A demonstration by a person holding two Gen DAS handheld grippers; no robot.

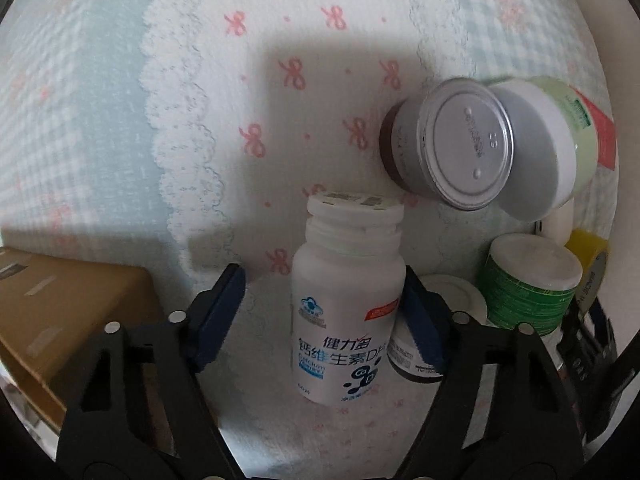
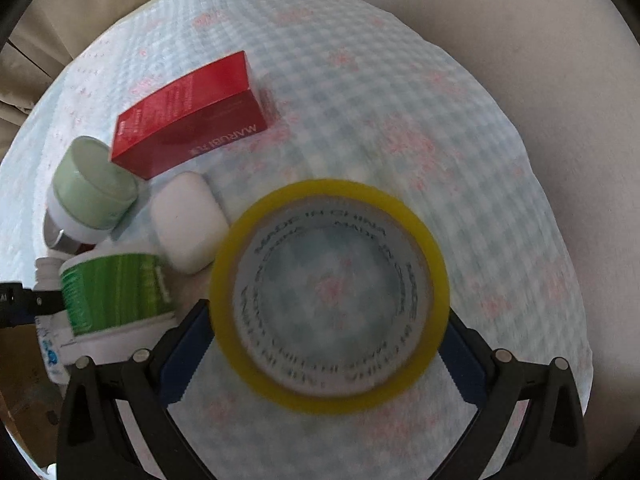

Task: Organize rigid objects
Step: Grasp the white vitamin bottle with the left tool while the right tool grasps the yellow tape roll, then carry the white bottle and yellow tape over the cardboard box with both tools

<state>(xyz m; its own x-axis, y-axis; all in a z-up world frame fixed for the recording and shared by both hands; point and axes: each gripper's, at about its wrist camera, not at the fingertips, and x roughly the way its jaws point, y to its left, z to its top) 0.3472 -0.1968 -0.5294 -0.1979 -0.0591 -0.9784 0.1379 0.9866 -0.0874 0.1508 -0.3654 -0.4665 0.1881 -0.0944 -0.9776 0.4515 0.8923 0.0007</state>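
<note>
Both tongs pointed steeply down at a tabletop (image 2: 360, 92) under a checked cloth, each straddling one item: the pick-up step, judged from the poses.

The left tongs (image 1: 324, 316) stood partly open around an upright white supplement bottle (image 1: 346, 320). The pad at 3 o'clock lay against or just beside the bottle's side, while a clear gap showed at the 9 o'clock pad, so nothing was gripped yet. Closing evenly would be the next need, or the bottle could tip.

The right tongs (image 2: 324, 344) stood wide around a yellow tape roll (image 2: 330, 296) lying flat; whether the pads pressed it could not be told through the blur.

Room was tight beside the bottle: a green-labelled jar (image 1: 528, 284) and a small white-lidded jar (image 1: 448, 300) sat close at 3 o'clock, two tilted tubs (image 1: 472, 136) at 1 o'clock, a cardboard box (image 1: 72, 312) at 9 o'clock. From the tape roll, bare cloth ran toward 12 and 3 o'clock, ending at the tabletop's edge.
</note>
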